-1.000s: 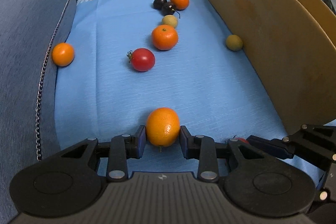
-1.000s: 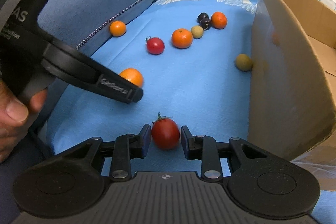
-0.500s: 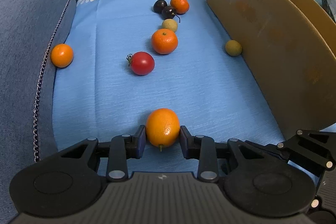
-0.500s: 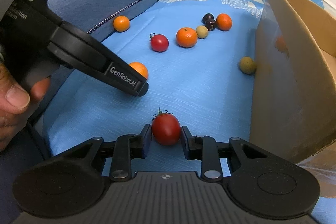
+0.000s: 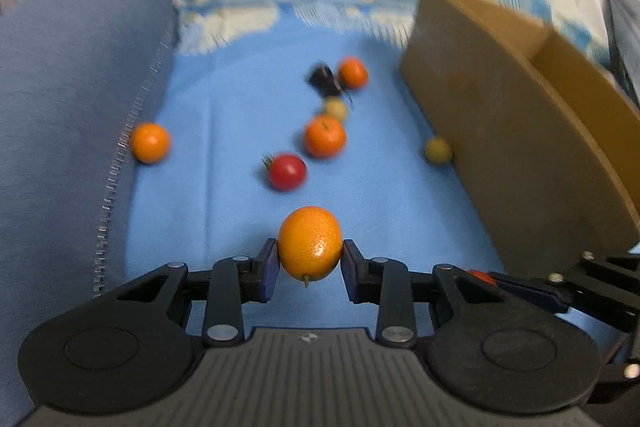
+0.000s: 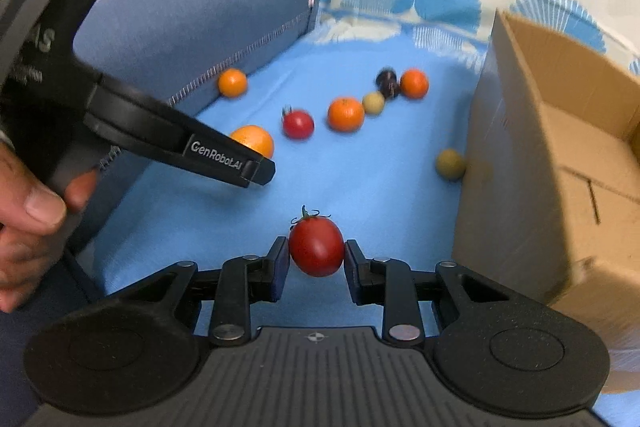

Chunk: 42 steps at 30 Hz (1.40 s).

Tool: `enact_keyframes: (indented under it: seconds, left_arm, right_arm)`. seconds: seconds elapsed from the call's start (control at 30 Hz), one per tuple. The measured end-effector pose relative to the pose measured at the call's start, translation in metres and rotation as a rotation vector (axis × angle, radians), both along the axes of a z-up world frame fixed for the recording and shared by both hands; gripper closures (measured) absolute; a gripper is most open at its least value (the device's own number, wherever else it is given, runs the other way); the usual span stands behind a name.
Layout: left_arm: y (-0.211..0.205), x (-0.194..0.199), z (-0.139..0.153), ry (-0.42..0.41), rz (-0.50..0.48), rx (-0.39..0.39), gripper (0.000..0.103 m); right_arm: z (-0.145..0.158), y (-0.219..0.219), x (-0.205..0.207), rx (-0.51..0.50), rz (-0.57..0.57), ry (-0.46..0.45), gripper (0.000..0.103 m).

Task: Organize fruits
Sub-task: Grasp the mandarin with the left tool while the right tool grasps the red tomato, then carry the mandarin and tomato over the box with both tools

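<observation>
clamped between the pads of the left gripper: 1 oval orange citrus fruit with a short stem, lifted clear of the blue bed sheet. pinched the same way in the right gripper: 1 small red tomato with a green calyx, also off the sheet.

beyond, along the middle of the sheet: 1 round red tomato, 1 orange mandarin, 1 small pale tan fruit, dark purple fruit, blurred, touching another orange fruit. against the sheet's left edge, beside the grey-blue stitched cushion: 1 more orange fruit. at the right edge, touching the wall of the open brown cardboard box: 1 olive-green round fruit.

in the right wrist view, on the left: a person's hand around the left tool's handle.
</observation>
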<state>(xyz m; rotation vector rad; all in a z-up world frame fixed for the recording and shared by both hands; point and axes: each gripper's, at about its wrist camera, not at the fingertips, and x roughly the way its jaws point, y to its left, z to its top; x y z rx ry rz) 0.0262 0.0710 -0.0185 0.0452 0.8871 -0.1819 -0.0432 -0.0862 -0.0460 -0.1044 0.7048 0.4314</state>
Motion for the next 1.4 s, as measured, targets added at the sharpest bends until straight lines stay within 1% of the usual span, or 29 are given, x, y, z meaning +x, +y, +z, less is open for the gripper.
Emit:
enact_keyframes:
  seconds: [0.1,0.2,0.33,0.43,0.53,0.6,0.67,0.73,0.77,0.83,0.9,0.97,1.0,1.03,1.1,1.2,1.27,1.4]
  left_arm:
    - [0.010,-0.011,0.012,-0.054,0.036,-0.053,0.066]
    - [0.015,-0.019,0.024,-0.100,0.057,-0.075,0.066]
    - [0.012,-0.026,0.045,-0.160,0.053,-0.102,0.066]
    - [0.002,-0.032,0.063,-0.200,0.030,-0.110,0.066]
    - [-0.014,-0.037,0.085,-0.249,-0.015,-0.120,0.066]
    - [-0.029,-0.042,0.095,-0.278,-0.049,-0.113,0.066]
    - [-0.047,-0.045,0.104,-0.302,-0.083,-0.089,0.066]
    - [-0.064,-0.049,0.111,-0.352,-0.118,-0.068,0.066]
    - [-0.073,-0.052,0.114,-0.380,-0.144,-0.069,0.066]
    - [-0.087,-0.056,0.116,-0.407,-0.177,-0.096,0.066]
    - [-0.102,-0.059,0.116,-0.422,-0.196,-0.119,0.066]
    - [-0.116,-0.059,0.112,-0.436,-0.210,-0.148,0.066]
    - [-0.120,-0.061,0.110,-0.441,-0.219,-0.164,0.066]
    - [-0.125,-0.062,0.108,-0.450,-0.227,-0.165,0.066]
    - [-0.135,-0.066,0.104,-0.490,-0.241,-0.139,0.066]
    - [-0.145,-0.068,0.094,-0.505,-0.266,-0.115,0.066]
    - [-0.151,-0.065,0.090,-0.502,-0.276,-0.108,0.066]
    - [-0.159,-0.056,0.078,-0.468,-0.279,-0.101,0.066]
  right_arm:
    - [0.023,-0.009,-0.011,0.038,0.016,-0.076,0.072]
    - [0.041,-0.020,-0.021,0.065,0.023,-0.147,0.072]
    - [0.063,-0.042,-0.036,0.088,0.022,-0.242,0.072]
    - [0.080,-0.064,-0.046,0.119,0.024,-0.315,0.072]
    - [0.101,-0.092,-0.053,0.149,0.018,-0.387,0.072]
    - [0.113,-0.110,-0.053,0.156,0.015,-0.427,0.072]
    - [0.126,-0.132,-0.050,0.143,0.004,-0.472,0.072]
    - [0.134,-0.153,-0.045,0.110,-0.022,-0.509,0.072]
    - [0.135,-0.163,-0.043,0.094,-0.043,-0.519,0.072]
    - [0.133,-0.185,-0.035,0.082,-0.100,-0.516,0.072]
    - [0.124,-0.207,-0.029,0.100,-0.175,-0.490,0.072]
    - [0.112,-0.221,-0.026,0.142,-0.225,-0.446,0.072]
    - [0.107,-0.227,-0.020,0.161,-0.246,-0.402,0.072]
    - [0.103,-0.226,-0.015,0.156,-0.256,-0.381,0.072]
    - [0.099,-0.226,-0.012,0.134,-0.260,-0.381,0.072]
    - [0.092,-0.225,-0.008,0.094,-0.259,-0.375,0.072]
    - [0.087,-0.225,-0.009,0.056,-0.265,-0.378,0.072]
    - [0.083,-0.230,-0.008,0.034,-0.302,-0.373,0.072]
